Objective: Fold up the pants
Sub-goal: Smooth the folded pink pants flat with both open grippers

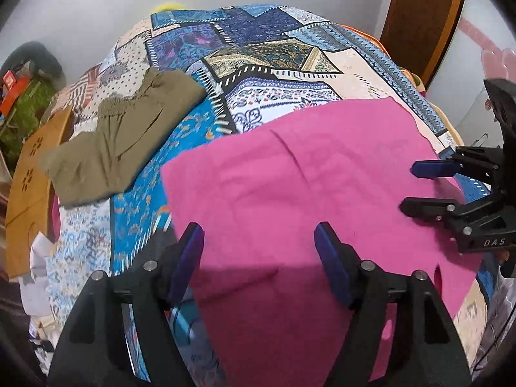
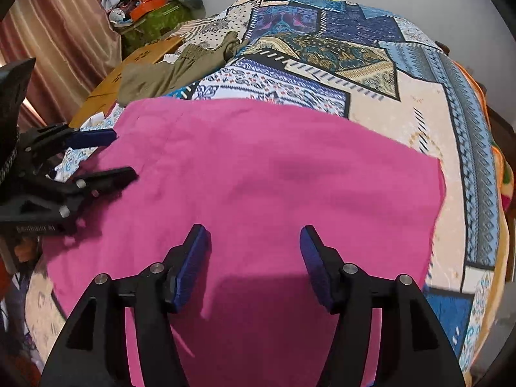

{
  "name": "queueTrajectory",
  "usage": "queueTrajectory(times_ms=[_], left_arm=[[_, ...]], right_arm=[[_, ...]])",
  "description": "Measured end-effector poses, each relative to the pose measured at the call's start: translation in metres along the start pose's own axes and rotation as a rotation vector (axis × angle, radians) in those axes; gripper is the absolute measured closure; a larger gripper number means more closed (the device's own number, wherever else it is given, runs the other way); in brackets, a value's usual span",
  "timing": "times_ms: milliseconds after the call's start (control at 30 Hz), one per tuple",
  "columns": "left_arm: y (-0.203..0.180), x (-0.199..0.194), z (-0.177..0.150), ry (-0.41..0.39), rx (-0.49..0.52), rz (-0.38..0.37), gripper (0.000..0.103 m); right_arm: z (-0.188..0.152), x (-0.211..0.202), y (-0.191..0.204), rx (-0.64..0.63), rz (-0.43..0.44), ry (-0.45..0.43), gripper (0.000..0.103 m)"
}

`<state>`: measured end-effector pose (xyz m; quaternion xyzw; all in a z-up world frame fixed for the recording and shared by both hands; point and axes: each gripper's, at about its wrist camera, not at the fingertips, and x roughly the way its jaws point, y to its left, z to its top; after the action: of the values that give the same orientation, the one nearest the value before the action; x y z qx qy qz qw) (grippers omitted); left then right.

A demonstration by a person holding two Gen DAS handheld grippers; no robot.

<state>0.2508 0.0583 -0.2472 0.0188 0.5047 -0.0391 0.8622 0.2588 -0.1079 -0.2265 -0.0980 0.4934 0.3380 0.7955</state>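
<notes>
Both our left tool (image 1: 259,245) and right tool (image 2: 254,246) hang released over the pink pants (image 1: 309,174), lying folded flat on the bed (image 1: 354,64) beneath; probably one fold remains.

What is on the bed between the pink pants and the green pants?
Only bare patterned patchwork bedsheet lies between the pink cloth pants and the folded olive-green pants, clearest in the left wrist view.

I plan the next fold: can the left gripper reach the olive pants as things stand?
Probably yes: the left gripper is open above the pink pants, and only bare bedspread separates it from the olive pants.
</notes>
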Motion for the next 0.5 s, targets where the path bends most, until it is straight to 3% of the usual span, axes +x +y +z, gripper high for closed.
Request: queueTrajectory(times_ms=[333,500], left_arm=[[-0.008,-0.038,-0.038,-0.049,0.013,0.08,0.029],[-0.002,-0.052,-0.055,-0.057,-0.031,0.091,0.028]], right_arm=[[-0.044,-0.032,-0.001,0.043,-0.053,-0.031,0.042],[-0.065,-0.047,-0.006,0.074,-0.072,-0.036,0.042]])
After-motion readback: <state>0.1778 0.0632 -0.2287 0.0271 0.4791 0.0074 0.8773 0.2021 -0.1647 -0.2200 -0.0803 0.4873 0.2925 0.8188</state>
